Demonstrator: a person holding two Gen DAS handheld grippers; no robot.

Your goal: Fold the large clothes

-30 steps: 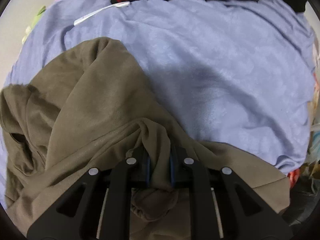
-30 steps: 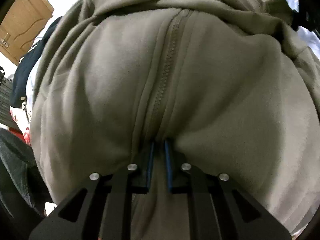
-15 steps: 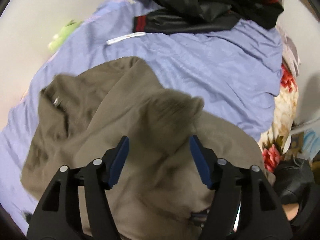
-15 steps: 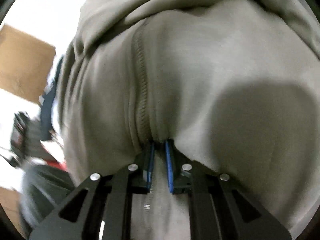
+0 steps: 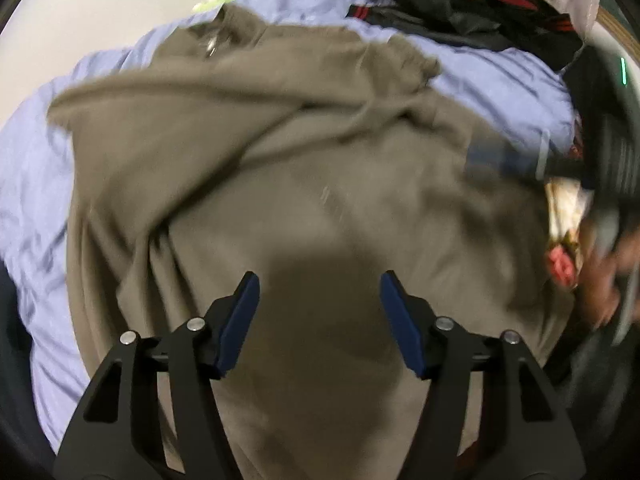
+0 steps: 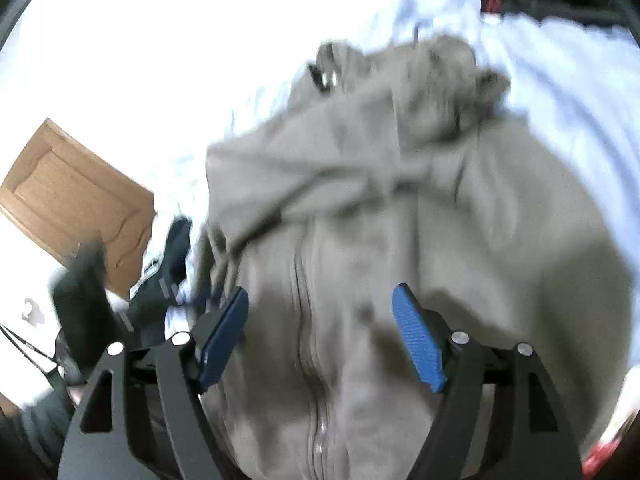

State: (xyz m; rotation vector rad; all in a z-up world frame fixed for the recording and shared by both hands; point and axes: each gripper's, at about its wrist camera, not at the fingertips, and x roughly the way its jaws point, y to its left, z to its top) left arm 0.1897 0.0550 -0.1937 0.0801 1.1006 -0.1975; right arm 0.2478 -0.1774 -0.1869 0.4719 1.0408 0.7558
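An olive-brown zip-up jacket [image 5: 304,184] lies spread and rumpled on a lilac bedsheet [image 5: 36,168]. My left gripper [image 5: 320,312] is open and empty above the jacket's near part. In the right wrist view the jacket [image 6: 460,232] shows its zipper [image 6: 308,344] running toward me. My right gripper [image 6: 320,328] is open and empty, with the zipper between its fingers below. The other gripper shows blurred at the right edge of the left wrist view [image 5: 608,184].
A pile of black clothes with red stripes [image 5: 480,4] lies at the far end of the bed. A flowered cloth [image 5: 564,232] hangs at the right edge. A wooden door [image 6: 76,204] and dark clothes [image 6: 168,272] are at the left in the right wrist view.
Both grippers let go of the jacket and opened, the left first, then the right. The jacket dropped and now lies spread on the sheet. Both grippers pulled back above it.
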